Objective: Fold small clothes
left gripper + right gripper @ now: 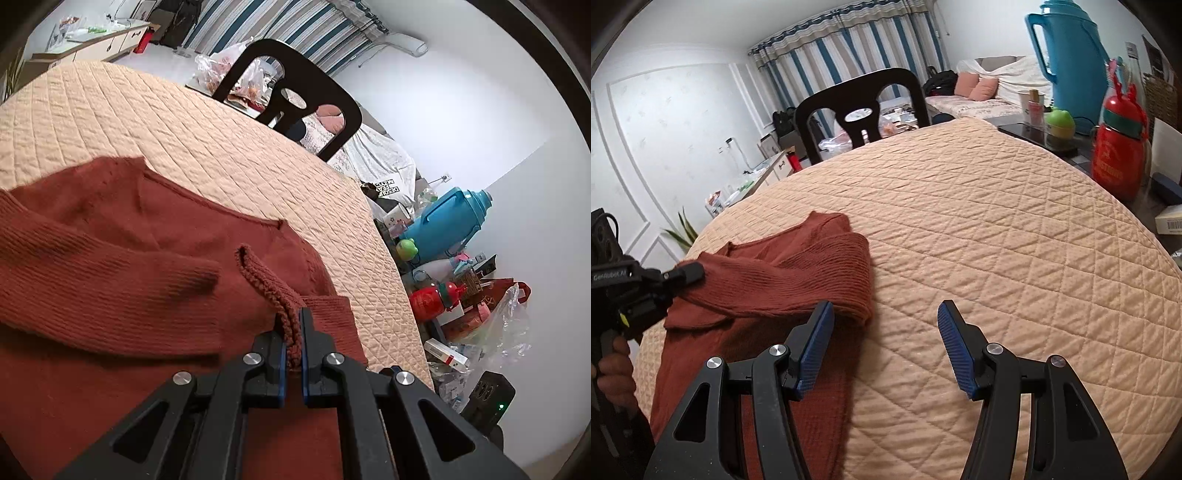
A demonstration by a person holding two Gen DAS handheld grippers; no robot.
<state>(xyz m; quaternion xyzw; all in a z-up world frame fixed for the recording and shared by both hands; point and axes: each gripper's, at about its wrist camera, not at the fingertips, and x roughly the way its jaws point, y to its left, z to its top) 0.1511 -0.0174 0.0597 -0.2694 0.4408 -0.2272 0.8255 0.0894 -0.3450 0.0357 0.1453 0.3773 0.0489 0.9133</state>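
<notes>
Left wrist view, catalogued left to right. Surface: peach quilted cover point(229, 147) with diamond stitching, filling the frame from 9 to 3 o'clock. Item: rust-red knitted sweater point(110, 258), lying on the cover at 8 o'clock, one sleeve folded across its body. Left gripper point(293, 339) at 6 o'clock, jaws closed on the ribbed sweater cuff point(269, 284), which stands up from between the blue pads. Room: black chair point(295, 96) at 12 o'clock, striped curtains point(295, 26) behind it, white wall at 2 o'clock. Containers: blue thermos jug point(447, 225) at 3 o'clock, red bottle point(428, 301) just below it, among small clutter too crowded to itemise; contents of either cannot be told.

Right wrist view, same order. White panelled wall point(665, 122) at 10 o'clock. A person's hand point(615, 365) at 8 o'clock carries the left gripper point(685, 275), its tip on the sweater point(768, 291) at 9 o'clock. Right gripper point(886, 325) at 6 o'clock, jaws spread wide with nothing between them, over bare cover point(997, 240); its left finger is just beside the folded sleeve end. Chair point(857, 107) and curtains point(849, 55) at 12 o'clock. Thermos jug point(1067, 66) and red bottle point(1119, 147) at 2 o'clock, both closed.
</notes>
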